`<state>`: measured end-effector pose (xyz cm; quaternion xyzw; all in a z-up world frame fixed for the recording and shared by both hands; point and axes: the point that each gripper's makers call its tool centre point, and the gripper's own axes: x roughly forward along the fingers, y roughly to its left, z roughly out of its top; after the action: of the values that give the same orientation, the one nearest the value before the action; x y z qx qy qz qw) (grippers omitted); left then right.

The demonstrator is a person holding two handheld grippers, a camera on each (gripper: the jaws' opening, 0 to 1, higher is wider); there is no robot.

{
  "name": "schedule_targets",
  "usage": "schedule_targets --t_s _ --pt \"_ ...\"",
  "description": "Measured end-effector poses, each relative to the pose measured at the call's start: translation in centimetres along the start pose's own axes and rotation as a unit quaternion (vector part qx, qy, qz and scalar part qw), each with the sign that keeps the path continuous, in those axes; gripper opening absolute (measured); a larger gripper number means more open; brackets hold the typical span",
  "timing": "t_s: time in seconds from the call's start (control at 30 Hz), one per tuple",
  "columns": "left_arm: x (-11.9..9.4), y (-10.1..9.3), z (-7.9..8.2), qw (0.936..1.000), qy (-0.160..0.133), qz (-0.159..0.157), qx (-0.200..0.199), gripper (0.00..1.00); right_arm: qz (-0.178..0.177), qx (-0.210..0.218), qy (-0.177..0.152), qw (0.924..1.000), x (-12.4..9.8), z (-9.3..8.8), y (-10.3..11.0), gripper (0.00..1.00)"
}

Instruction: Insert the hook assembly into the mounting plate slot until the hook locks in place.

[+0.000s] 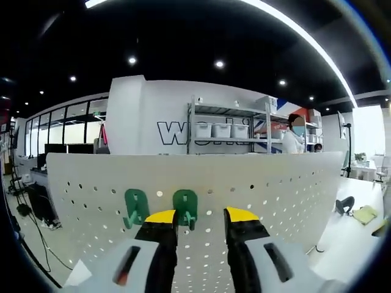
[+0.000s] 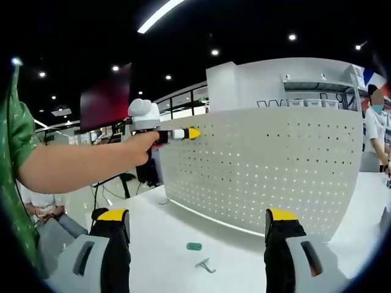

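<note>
A white pegboard mounting plate (image 1: 256, 183) stands upright close in front of my left gripper (image 1: 201, 216). Two green hook assemblies (image 1: 135, 207) (image 1: 185, 206) hang on it side by side. The left gripper's jaws are open with nothing between them, and its left jaw tip lies just beside the right-hand green hook. In the right gripper view the pegboard (image 2: 263, 165) stands on the white table (image 2: 153, 238), and a hand holds the left gripper (image 2: 183, 133) against its upper left edge. A loose green piece (image 2: 193, 246) and a bent metal hook (image 2: 204, 265) lie on the table before my wide open right gripper (image 2: 197, 215).
Metal shelves with white bins (image 1: 223, 128) stand behind the pegboard, and a person (image 2: 374, 131) stands at the far right. A green sleeve and forearm (image 2: 67, 165) cross the left of the right gripper view. Desks with monitors (image 1: 61, 148) line the left wall.
</note>
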<state>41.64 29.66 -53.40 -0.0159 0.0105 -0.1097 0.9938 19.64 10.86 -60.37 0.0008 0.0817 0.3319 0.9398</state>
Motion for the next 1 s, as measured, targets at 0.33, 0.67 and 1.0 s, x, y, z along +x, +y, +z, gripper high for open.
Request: schedule_targets --t_s 0.33,0.67,1.0 --pt "-1.0 -0.3 -0.1 0.9999 -0.006 -0.006 0.005 0.37 0.0 -0.002 -0.001 1.0 0.0 0.2 0.3 0.93" --pt "-3.2 -1.4 0.5 0.9994 -0.021 -0.022 0.019 0.39 0.0 -0.005 -0.002 1.0 -0.2 0.4 0.6 0.93" --pt "-5.3 -2.4 0.7 0.9988 -0.026 -0.036 0.022 0.46 0.001 -0.01 -0.007 0.9999 -0.5 0.8 0.9 0.93"
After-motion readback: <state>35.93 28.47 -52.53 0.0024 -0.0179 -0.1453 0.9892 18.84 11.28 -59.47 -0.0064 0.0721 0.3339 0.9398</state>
